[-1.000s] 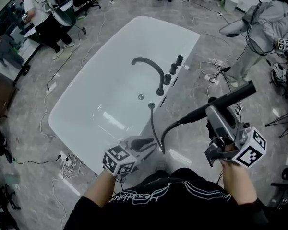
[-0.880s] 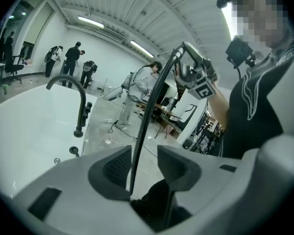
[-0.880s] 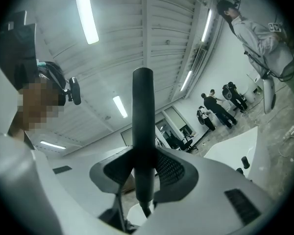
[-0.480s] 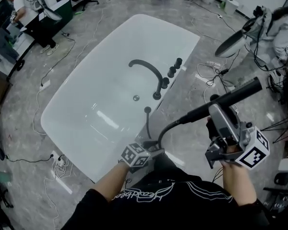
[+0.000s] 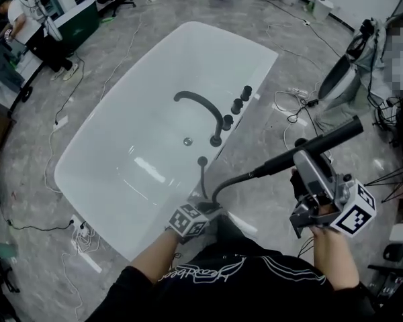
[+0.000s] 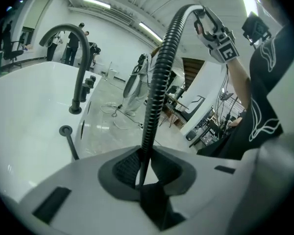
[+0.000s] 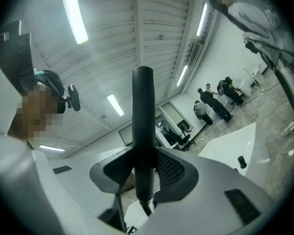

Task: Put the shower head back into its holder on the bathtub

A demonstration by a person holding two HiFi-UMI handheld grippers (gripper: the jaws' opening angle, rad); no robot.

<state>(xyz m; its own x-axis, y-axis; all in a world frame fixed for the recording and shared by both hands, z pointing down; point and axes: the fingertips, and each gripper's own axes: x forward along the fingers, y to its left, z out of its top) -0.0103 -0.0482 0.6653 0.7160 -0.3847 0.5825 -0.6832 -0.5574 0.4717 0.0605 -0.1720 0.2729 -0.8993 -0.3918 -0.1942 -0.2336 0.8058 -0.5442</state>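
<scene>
Currently: right gripper (image 5: 301, 155) clamps the shower head (image 5: 336, 134) near its hose end, long axis pointing up-right, away from the bathtub (image 5: 265, 66). Holder (image 5: 202, 160), apparently the rim socket, lies down-left. Left gripper (image 5: 207, 210), nearer it, jaws closing on the hose (image 5: 234, 180).

Grey marble floor (image 5: 107, 52) strewn with cables (image 5: 290, 104), strip lights (image 7: 73, 14) overhead

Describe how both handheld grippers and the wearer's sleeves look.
The left gripper and right gripper each have a pale grey body, dark ribbed fingers and a cube with black-and-white square markers. The left gripper's jaws are closing, the hose between them. The person wears a black top with white line print and short sleeves.
</scene>
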